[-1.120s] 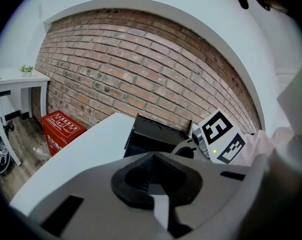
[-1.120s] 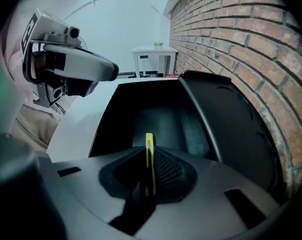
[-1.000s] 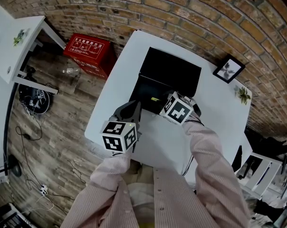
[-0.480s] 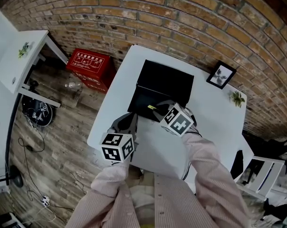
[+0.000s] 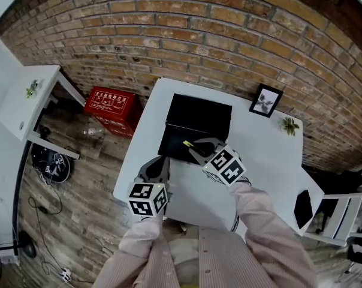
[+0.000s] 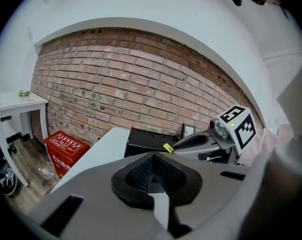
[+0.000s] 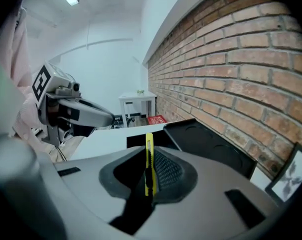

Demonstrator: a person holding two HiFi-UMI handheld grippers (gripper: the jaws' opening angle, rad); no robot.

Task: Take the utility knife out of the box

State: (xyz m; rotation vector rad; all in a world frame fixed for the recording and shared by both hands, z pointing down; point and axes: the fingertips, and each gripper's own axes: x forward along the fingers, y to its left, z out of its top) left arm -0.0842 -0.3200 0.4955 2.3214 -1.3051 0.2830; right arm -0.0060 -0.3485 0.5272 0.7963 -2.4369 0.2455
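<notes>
Yellow slim plastic utility knife (image 7: 149,166) sits clamped edge-on between the right gripper's (image 5: 194,149) jaws, apparently clear above the open black rectangular box (image 5: 199,116) ahead, leaving only withdrawal and set-down; the left gripper (image 6: 152,174), jaws together and empty, waits alongside.

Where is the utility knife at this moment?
The utility knife is held in the right gripper, over the open black box at the head view's centre.
</notes>
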